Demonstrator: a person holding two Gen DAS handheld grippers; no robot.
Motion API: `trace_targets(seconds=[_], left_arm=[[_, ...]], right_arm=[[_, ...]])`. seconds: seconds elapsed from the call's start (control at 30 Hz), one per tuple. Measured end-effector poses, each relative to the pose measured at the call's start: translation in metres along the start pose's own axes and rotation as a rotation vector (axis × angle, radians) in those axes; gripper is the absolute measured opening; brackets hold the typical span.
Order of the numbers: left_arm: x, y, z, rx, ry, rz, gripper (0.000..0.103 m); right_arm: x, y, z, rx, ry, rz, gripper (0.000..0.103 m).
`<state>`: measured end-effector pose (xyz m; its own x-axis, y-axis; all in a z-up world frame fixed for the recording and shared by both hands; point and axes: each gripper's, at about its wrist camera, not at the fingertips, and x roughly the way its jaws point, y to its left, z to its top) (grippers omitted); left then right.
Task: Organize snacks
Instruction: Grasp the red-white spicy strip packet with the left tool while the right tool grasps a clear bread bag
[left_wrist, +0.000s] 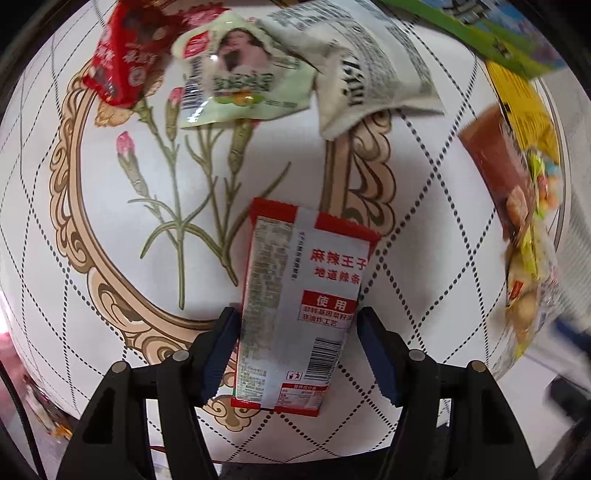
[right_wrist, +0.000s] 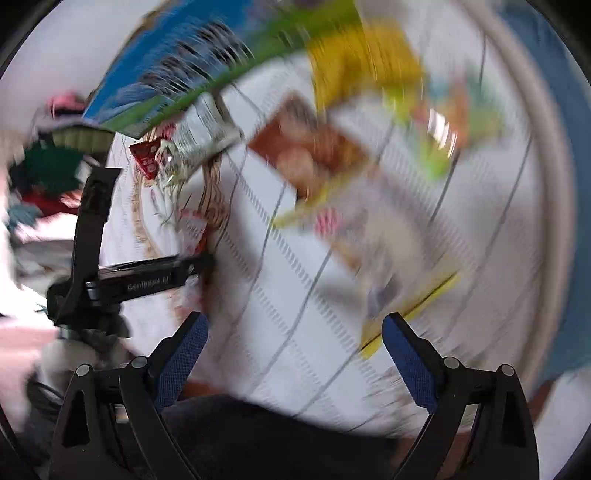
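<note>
- The left gripper (left_wrist: 297, 347) points straight down with a red-and-silver snack packet (left_wrist: 301, 295) between its jaws; its left pad touches the packet's edge, while a small gap shows at its right pad.
- Bare tablecloth (left_wrist: 110, 206) lies open to the packet's left.
- Red (left_wrist: 122, 59), green (left_wrist: 240, 74) and grey (left_wrist: 362, 66) packets crowd the far edge.
- The right gripper (right_wrist: 291, 354) is wide and empty above a blurred pile (right_wrist: 332, 155).
</note>
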<state>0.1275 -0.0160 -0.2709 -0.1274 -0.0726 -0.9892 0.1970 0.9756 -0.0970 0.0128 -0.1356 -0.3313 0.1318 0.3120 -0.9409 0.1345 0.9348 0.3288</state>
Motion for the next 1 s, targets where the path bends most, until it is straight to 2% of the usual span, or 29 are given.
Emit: trace_targets(seconds=[0.03, 0.13, 0.2, 0.23, 0.27, 0.3, 0.4, 0.43, 0.5, 0.57, 0.6, 0.73, 0.83, 0.9, 1.0], left_arm=[[0.003, -0.006, 0.0, 0.014, 0.0, 0.013, 0.066], [0.01, -0.025, 0.004, 0.057, -0.004, 0.055, 0.067], [0.011, -0.033, 0.005, 0.069, -0.015, 0.068, 0.067], [0.012, -0.036, 0.005, 0.065, -0.025, 0.066, 0.067], [0.008, -0.042, 0.009, 0.059, -0.034, 0.064, 0.065], [0.007, -0.044, 0.009, 0.05, -0.043, 0.068, 0.062], [0.004, -0.038, 0.009, 0.021, -0.055, 0.053, 0.056], [0.001, -0.036, 0.009, 0.005, -0.057, 0.043, 0.056], [-0.006, -0.03, 0.012, -0.032, -0.059, 0.023, 0.056], [-0.007, -0.025, 0.012, -0.062, -0.067, 0.012, 0.056], [-0.007, -0.023, 0.013, -0.068, -0.066, 0.005, 0.056], [-0.002, -0.023, 0.014, -0.01, -0.016, -0.012, 0.064], [0.001, -0.032, 0.009, 0.033, -0.014, 0.029, 0.064], [0.001, -0.04, 0.003, 0.015, -0.037, 0.045, 0.052], [-0.008, -0.034, 0.001, -0.046, -0.057, -0.011, 0.049]], right_arm=[[-0.005, 0.004, 0.005, -0.062, -0.045, -0.084, 0.098], [0.007, 0.006, 0.022, -0.185, -0.058, -0.247, 0.098], [0.026, 0.002, 0.034, -0.231, -0.02, -0.284, 0.097], [0.033, -0.003, 0.036, -0.234, -0.004, -0.271, 0.096], [0.037, -0.006, 0.038, -0.227, 0.001, -0.242, 0.088], [0.042, -0.01, 0.038, -0.205, 0.012, -0.208, 0.065], [0.05, -0.017, 0.033, -0.111, 0.043, -0.18, 0.056], [0.054, -0.016, 0.032, -0.071, 0.057, -0.165, 0.055], [0.061, -0.023, 0.025, 0.046, 0.107, -0.064, 0.055], [0.068, -0.026, 0.018, 0.119, 0.138, 0.0, 0.056], [0.071, -0.025, 0.017, 0.115, 0.144, -0.001, 0.061], [0.069, -0.018, 0.012, 0.077, 0.115, -0.037, 0.062], [0.069, -0.003, 0.013, 0.045, 0.096, -0.07, 0.06], [0.07, 0.014, 0.012, -0.037, 0.08, -0.127, 0.049], [0.071, 0.039, 0.013, -0.128, 0.056, -0.14, 0.047]])
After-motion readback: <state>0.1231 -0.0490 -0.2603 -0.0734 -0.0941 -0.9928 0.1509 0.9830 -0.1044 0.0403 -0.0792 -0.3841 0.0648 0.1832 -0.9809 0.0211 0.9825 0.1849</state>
